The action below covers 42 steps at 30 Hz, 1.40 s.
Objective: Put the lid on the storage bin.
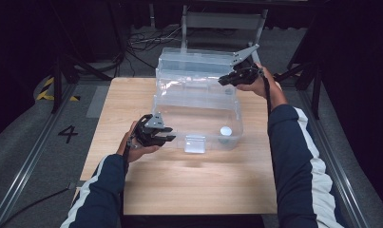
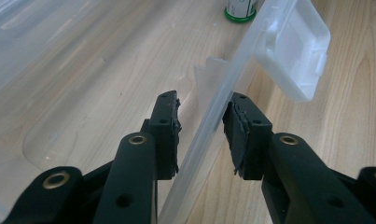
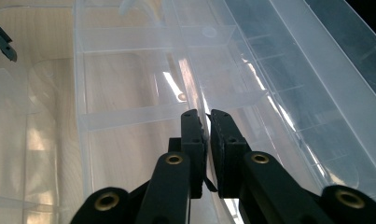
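Note:
A clear plastic storage box (image 1: 198, 111) stands on the wooden table (image 1: 179, 180) with its lid (image 1: 196, 59) raised at the back. My left gripper (image 1: 166, 134) is at the box's front left corner. Its jaws straddle the front wall (image 2: 232, 88), with a gap showing beside the left pad (image 2: 169, 135), so it is open. My right gripper (image 1: 225, 80) is at the back right, shut on the thin rim (image 3: 195, 93) of the clear compartment tray (image 3: 129, 84). A small white-capped bottle (image 1: 225, 131) stands inside the box, near its front right corner.
The box's front latch (image 2: 295, 51) hangs open over the front wall. A grey chair (image 1: 225, 21) and cables lie beyond the table's far edge. A dark metal stand (image 1: 61, 71) is at the left, and rails run along both sides on the floor.

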Available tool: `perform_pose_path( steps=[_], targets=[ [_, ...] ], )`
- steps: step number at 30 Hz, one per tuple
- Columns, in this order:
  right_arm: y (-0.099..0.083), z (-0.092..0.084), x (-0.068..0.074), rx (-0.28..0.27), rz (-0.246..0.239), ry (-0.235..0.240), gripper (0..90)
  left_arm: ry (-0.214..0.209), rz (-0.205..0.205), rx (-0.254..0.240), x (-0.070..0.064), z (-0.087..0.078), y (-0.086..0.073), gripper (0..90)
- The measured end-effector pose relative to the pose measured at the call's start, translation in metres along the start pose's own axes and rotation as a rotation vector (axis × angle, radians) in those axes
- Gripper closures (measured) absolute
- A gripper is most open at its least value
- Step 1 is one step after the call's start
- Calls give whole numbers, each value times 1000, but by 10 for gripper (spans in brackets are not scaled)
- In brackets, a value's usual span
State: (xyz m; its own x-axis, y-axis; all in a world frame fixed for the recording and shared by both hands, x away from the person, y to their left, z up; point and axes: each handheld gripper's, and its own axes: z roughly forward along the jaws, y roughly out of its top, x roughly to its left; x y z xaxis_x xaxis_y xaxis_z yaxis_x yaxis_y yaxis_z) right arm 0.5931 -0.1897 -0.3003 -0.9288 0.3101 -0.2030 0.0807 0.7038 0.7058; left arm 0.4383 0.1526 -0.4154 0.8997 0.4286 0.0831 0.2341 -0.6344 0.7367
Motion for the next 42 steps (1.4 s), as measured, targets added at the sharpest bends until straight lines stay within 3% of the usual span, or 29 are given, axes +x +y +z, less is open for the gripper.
perform_pose_path(
  steps=[6,42],
  targets=[
    [1,-3,1,-2,-13,40,875,1,-4,0,0,0,0,651],
    [-1,-24,38,-24,-77,93,893,6,-8,-11,-1,1,0,628]
  ],
)
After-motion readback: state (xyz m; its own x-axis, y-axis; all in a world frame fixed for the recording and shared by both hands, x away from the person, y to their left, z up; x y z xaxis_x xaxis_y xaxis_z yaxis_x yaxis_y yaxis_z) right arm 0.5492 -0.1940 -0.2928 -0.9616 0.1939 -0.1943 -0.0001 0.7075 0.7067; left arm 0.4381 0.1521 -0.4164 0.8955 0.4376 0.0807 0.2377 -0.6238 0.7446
